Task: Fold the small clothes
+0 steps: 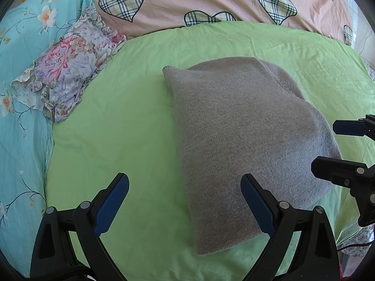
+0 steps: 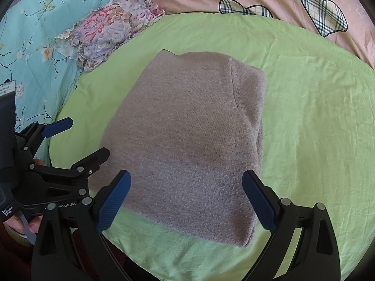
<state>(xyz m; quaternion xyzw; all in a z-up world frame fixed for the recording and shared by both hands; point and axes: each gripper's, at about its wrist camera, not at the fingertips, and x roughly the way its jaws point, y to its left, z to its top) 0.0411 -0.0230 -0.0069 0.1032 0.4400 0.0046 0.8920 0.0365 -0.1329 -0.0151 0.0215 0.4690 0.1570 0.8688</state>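
A grey knit garment (image 1: 246,140) lies folded into a compact block on the green sheet (image 1: 131,117); it also shows in the right wrist view (image 2: 187,140). My left gripper (image 1: 185,194) is open and empty, held above the garment's near left edge. My right gripper (image 2: 186,194) is open and empty, above the garment's near edge. The right gripper also shows at the right edge of the left wrist view (image 1: 328,145), and the left gripper shows at the left of the right wrist view (image 2: 89,138), both open.
A folded floral ruffled cloth (image 1: 68,70) lies at the far left, partly on a teal floral sheet (image 1: 21,128). A pink quilt with plaid hearts (image 1: 211,0) runs along the back. The green sheet's near edge (image 2: 187,269) is close below the grippers.
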